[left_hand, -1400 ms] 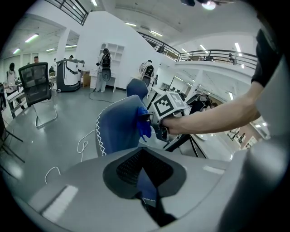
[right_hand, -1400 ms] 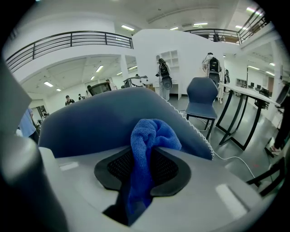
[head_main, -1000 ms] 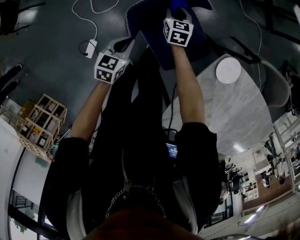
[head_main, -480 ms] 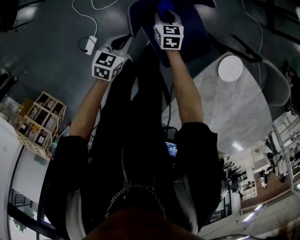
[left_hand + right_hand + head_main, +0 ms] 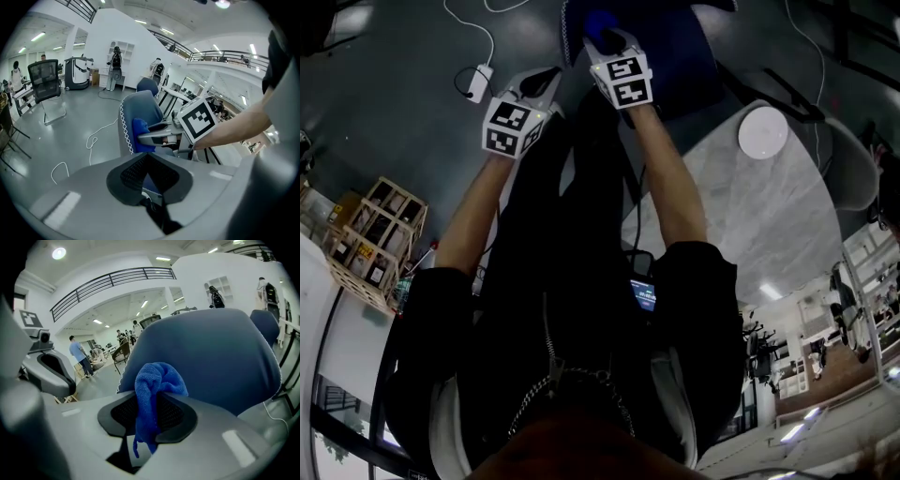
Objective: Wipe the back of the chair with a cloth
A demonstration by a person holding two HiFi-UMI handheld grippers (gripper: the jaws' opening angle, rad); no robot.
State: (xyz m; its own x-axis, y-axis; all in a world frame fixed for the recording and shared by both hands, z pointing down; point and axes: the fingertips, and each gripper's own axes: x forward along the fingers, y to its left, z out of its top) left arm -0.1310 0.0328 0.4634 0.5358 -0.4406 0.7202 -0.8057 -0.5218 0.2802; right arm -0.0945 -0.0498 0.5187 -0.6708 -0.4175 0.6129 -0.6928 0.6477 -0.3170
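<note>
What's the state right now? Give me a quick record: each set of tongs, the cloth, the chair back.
Right gripper: tongs shut on the blue cloth, which is bunched, with a tail hanging down
Cloth contact: looks pressed against the chair back, near its white-stitched edge
Left gripper: tongs close together with a narrow gap; blue stitched fabric shows through it, grip unclear
Chair back: blue, upright, fills most of the right gripper view

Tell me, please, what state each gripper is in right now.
Left gripper: open, empty.
Right gripper: shut on the blue cloth.
</note>
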